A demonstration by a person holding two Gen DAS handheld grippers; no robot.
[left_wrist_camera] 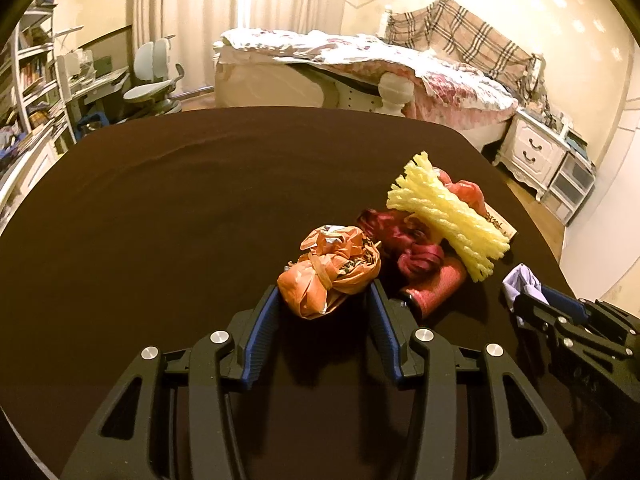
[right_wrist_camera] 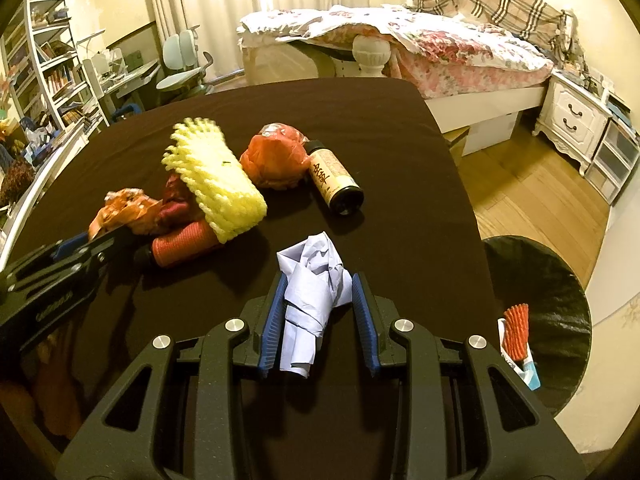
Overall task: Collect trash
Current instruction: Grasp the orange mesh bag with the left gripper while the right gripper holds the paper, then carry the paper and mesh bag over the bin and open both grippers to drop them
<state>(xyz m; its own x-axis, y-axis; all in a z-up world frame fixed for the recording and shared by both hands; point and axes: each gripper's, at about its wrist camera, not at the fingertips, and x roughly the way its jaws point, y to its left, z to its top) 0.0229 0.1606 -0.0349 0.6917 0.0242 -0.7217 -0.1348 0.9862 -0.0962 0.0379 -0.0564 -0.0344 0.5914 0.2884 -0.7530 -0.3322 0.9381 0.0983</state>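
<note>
Trash lies heaped on the dark tabletop (left_wrist_camera: 160, 208).

Left wrist view: the left tongs (left_wrist_camera: 326, 300) are clenched on an orange wrapper ball (left_wrist_camera: 330, 270), both blue pads touching its flanks. The ball sits at 12 o'clock from the tongs. It looks light, soft and crushable; a grip across its widest part, as now, should hold, though the glossy film may slip. At 1 o'clock lie a crumpled dark red bag (left_wrist_camera: 400, 240), a red mesh sleeve (left_wrist_camera: 438, 284) and a yellow foam net (left_wrist_camera: 448, 216), touching one another. The net looks springy and nearly weightless; take it across the short side.

Right wrist view: the right tongs (right_wrist_camera: 318, 300) are grasping a ball of crumpled white paper (right_wrist_camera: 316, 280), with the pads against its sides. Paper is light, holds its creases and offers dry friction; mid-body is the proper hold. At 12 o'clock lies a dark bottle (right_wrist_camera: 334, 178) on its side, rigid, round and likely to roll; judged best gripped across the barrel. Just beside it sits an orange bag ball (right_wrist_camera: 276, 160). At 3 o'clock, off the tabletop, stands a bin with a black liner (right_wrist_camera: 556, 280), with some refuse inside.
</note>
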